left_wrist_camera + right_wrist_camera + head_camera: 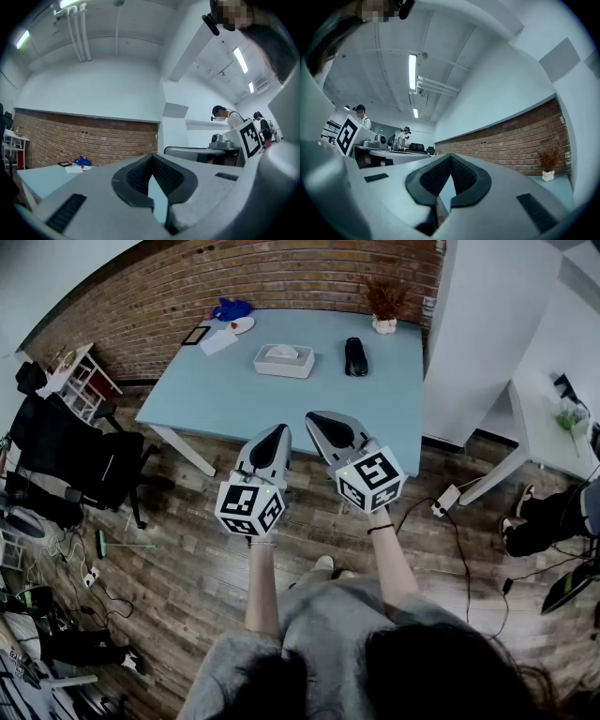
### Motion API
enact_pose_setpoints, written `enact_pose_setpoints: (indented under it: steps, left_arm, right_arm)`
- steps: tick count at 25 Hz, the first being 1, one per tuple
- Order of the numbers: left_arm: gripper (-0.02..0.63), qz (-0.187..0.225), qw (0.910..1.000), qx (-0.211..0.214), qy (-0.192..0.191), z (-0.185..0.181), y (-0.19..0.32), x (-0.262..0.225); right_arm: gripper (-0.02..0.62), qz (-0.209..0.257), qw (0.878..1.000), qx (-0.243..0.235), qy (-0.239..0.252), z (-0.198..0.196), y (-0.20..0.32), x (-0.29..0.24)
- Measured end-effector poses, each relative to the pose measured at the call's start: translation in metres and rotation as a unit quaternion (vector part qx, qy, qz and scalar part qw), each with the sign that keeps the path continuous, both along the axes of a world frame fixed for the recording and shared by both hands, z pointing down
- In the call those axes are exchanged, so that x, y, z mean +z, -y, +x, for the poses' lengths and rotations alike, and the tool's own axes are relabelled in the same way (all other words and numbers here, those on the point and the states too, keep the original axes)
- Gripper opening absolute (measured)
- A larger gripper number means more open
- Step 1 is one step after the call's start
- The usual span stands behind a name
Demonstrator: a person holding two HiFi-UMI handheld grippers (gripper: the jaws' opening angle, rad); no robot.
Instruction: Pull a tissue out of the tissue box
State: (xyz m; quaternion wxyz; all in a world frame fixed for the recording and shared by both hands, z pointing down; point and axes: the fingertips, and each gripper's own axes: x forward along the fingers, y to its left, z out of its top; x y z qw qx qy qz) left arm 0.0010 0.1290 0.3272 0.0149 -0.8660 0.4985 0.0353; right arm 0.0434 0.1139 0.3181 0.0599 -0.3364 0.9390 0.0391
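One pale blue rectangular table (197, 395) carries one white tissue box (283, 361), one black oblong case (355, 356), one small white pot of dried reddish twigs (383, 319), one crumpled blue item (231, 309), one black-framed flat panel (196, 335) and one white sheet (218, 341). There are two grey grippers: the left gripper (277, 433) and the right gripper (315, 418). Each bears one black-and-white marker cube (248, 507). Two people stand in the background, one person (360, 114) nearer and a second person (404, 136) farther off.

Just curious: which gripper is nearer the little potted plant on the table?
Right. The right gripper is at the table's near edge, the potted plant beyond it to the right; the left gripper sits beside it, farther left.
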Motion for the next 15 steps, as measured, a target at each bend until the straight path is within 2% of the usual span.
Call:
enact_pose_setpoints:
  steps: [15]
  left_arm:
    - [0.003,-0.002,1.0,-0.008,-0.002,-0.0023,-0.0084,0.0043]
  right_arm:
    - [-0.002,-0.003,1.0,-0.013,-0.017,-0.006,-0.009,0.0074]
